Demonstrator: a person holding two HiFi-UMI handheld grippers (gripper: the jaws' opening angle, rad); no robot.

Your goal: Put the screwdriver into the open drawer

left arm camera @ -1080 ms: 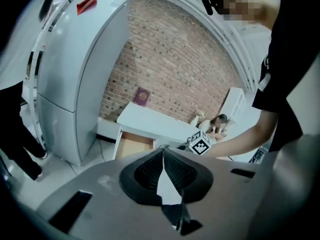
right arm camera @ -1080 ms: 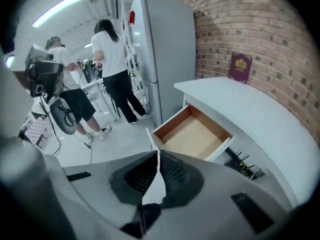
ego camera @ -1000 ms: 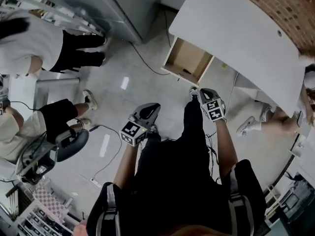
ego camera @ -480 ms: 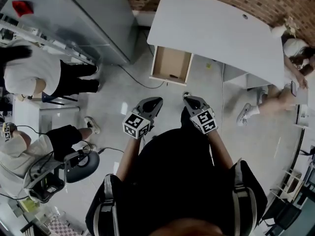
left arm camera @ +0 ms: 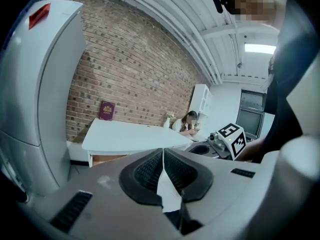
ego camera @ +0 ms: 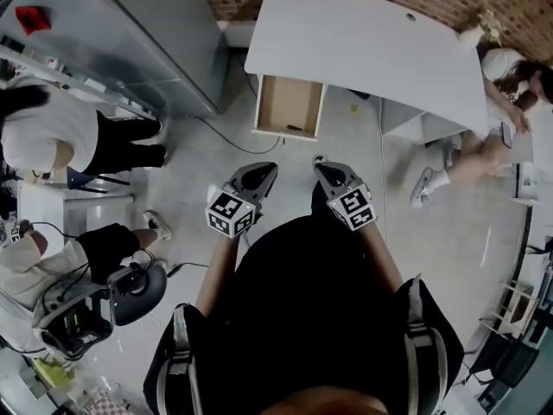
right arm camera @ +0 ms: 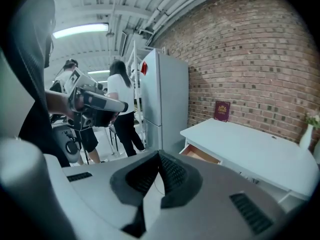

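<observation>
The white desk stands at the far side of the floor, and its drawer is pulled open. A slim dark object, apparently the screwdriver, lies inside near the drawer's front edge. My left gripper and right gripper hang side by side in front of my body, well short of the drawer. Both are shut with nothing between the jaws. In the left gripper view the desk lies beyond the shut left gripper. The right gripper view shows the drawer past the shut right gripper.
A grey fridge stands left of the desk. Two people and an office chair fill the left side. Another person sits at the desk's right end. A cable runs over the floor. A maroon book leans against the brick wall.
The desk and drawer have shifted up and to the left in the head view and look smaller. Both grippers stay shut and close to my body.
</observation>
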